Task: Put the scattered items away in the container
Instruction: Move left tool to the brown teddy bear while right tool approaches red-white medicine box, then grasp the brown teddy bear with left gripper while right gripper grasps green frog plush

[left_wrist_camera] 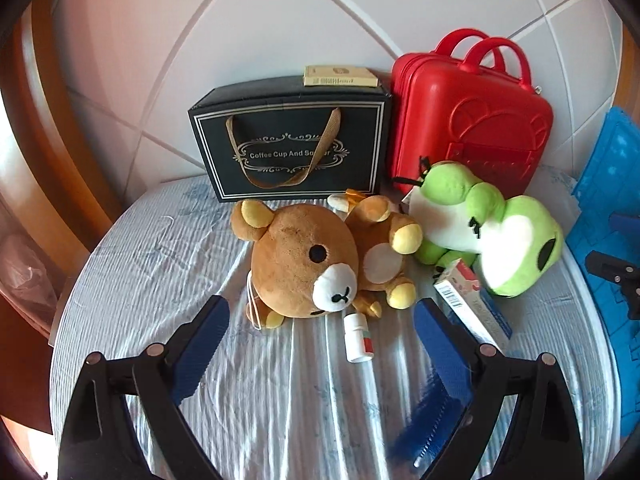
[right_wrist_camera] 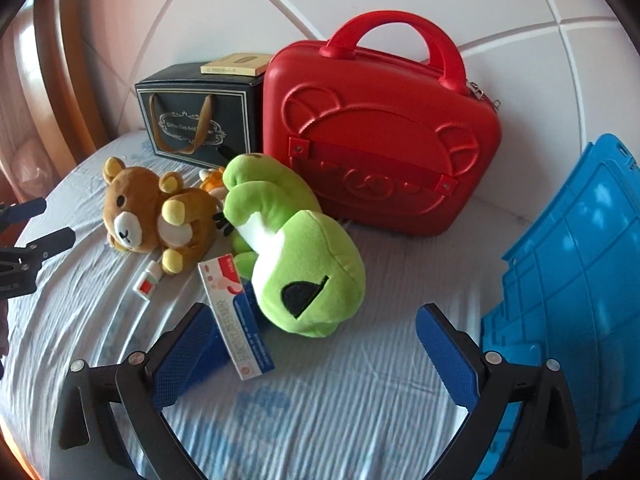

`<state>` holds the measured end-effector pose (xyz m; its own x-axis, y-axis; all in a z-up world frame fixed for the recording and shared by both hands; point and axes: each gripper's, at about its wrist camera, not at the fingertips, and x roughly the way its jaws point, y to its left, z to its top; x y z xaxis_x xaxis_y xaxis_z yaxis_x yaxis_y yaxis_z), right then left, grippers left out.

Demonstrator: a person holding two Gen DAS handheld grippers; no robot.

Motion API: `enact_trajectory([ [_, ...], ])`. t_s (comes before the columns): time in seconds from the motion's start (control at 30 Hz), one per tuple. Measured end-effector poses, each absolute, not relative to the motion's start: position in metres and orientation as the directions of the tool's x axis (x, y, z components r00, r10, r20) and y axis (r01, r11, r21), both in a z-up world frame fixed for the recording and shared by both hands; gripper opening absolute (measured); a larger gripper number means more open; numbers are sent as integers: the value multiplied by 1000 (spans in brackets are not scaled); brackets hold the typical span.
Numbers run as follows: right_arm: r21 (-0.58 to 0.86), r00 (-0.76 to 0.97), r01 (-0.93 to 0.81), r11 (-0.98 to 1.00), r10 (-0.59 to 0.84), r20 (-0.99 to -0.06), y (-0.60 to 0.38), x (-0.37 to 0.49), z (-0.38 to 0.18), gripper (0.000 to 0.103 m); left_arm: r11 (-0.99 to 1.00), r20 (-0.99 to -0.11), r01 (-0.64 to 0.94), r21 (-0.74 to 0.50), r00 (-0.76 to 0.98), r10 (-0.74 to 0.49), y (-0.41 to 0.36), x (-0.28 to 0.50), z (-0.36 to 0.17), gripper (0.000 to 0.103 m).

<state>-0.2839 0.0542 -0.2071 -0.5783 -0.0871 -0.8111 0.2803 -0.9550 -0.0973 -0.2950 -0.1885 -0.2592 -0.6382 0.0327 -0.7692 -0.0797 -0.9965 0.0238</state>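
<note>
Blue plastic at your right edge is the container (right_wrist_camera: 576, 264), a crate whose ribbed outer wall is all you can see; its inside is out of view, so you cannot tell whether anything lies in it. Judged from what is on the bed (left_wrist_camera: 152, 264), the tidying has barely begun, since every loose item shown is outside it.

Still to go: the brown bear plush (left_wrist_camera: 308, 260) lying on its side, touching the green frog plush (right_wrist_camera: 296, 256) that sprawls head-down beside it; the toothpaste box (right_wrist_camera: 236, 320), one end tucked under the frog's head; and the small white bottle (left_wrist_camera: 358, 336) on its side just in front of the bear. A small orange plush scrap (right_wrist_camera: 214, 180) peeks out behind the bear.

At the back the black gift box (left_wrist_camera: 296, 148), with a flat tan packet (left_wrist_camera: 340, 76) on top, and the red case (right_wrist_camera: 380, 136) stand against the headboard, closed.

Your left gripper (left_wrist_camera: 320, 320) has its jaws spread wide and empty, aimed at the bear and bottle. Your right gripper (right_wrist_camera: 316, 332) is likewise spread and empty, its left pad touching or just beside the toothpaste box
</note>
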Motion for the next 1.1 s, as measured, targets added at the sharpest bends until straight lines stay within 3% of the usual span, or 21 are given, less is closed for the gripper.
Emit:
enact_trajectory([
  [0.37, -104, -536, 295, -950, -74, -841, 44, -326, -243, 103, -992, -822, -120, -43, -560, 104, -208, -363, -324, 95],
  [0.6, -110, -501, 291, -950, -53, -864, 37, -348, -265, 103, -996, -827, -88, -9, -559, 57, -207, -394, -340, 102],
  [0.8, -72, -478, 253, -965, -60, -876, 41, -364, -278, 103, -999, -834, -41, 7, -552, 17, -207, -409, -349, 103],
  [1.1, -61, -453, 239, -969, -56, -890, 42, -374, -294, 102, -999, -817, -28, -42, -574, 51, -204, -392, -340, 81],
])
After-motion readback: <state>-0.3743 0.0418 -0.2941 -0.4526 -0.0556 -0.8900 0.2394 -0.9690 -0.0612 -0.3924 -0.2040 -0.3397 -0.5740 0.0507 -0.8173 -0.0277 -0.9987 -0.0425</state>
